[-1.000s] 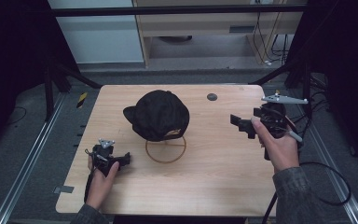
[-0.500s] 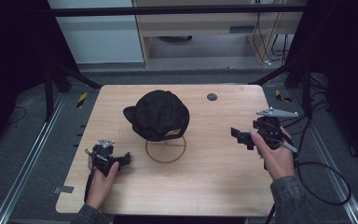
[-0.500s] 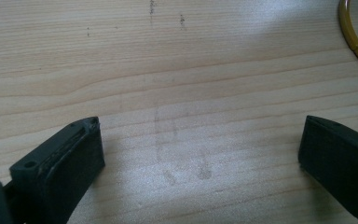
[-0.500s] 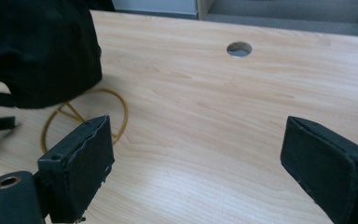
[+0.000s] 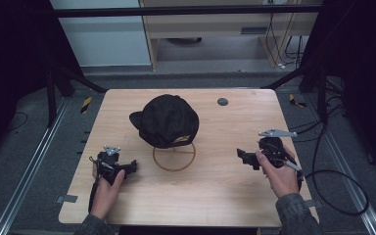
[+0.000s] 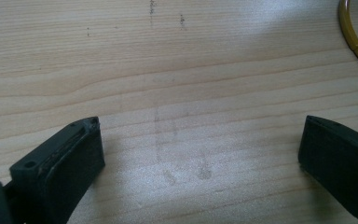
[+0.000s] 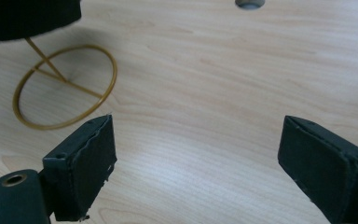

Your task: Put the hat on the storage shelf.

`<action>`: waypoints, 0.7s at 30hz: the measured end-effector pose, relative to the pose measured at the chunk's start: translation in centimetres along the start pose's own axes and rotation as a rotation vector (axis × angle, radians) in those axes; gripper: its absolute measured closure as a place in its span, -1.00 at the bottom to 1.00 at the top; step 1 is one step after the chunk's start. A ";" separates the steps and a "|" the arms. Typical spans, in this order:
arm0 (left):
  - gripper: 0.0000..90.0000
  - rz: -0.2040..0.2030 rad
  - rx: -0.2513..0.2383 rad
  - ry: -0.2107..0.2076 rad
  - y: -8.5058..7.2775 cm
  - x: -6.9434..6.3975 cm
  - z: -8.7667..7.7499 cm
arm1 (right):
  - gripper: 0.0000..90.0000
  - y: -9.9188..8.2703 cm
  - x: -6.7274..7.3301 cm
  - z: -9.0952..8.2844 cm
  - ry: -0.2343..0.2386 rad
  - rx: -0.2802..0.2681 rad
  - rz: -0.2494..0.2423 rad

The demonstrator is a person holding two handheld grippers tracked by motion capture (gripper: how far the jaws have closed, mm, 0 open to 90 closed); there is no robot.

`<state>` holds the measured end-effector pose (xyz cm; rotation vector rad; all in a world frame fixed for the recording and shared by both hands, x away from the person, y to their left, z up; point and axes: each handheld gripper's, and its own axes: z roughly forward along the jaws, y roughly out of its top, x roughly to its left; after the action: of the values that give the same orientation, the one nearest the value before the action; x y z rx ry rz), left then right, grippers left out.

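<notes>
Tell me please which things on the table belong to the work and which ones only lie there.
For the work:
black cap, sitting on its stand
gold wire stand with a ring base
left gripper, open and empty
right gripper, open and empty

Only lying there:
small dark round thing, set in the far part of the table

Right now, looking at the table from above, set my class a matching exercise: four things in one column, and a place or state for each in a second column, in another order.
Things:
1. black cap
2. gold ring base
3. left gripper
4. small grey disc

Places or states:
A. flat on the table under the cap
B. near the table's far edge, alone
C. perched on a wire stand
D. jaws open, near the table's left side

Pairs: 1-C, 2-A, 3-D, 4-B
</notes>
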<state>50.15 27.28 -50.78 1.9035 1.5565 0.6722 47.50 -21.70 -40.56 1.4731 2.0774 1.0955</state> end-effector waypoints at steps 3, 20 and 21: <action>-1.00 0.000 0.000 0.000 0.0 0.0 0.0 | -0.75 -0.7 0.2 0.8 -0.002 0.015 -0.005; -1.00 0.000 0.000 0.000 0.0 0.0 0.0 | -0.76 -3.9 1.5 4.5 0.004 0.073 -0.054; -1.00 0.000 0.000 0.000 0.0 0.0 0.0 | -0.76 -3.9 1.5 4.5 0.004 0.073 -0.054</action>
<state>50.15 27.28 -50.78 1.9034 1.5567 0.6722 47.49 -19.22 -46.20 1.4405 2.1681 1.0128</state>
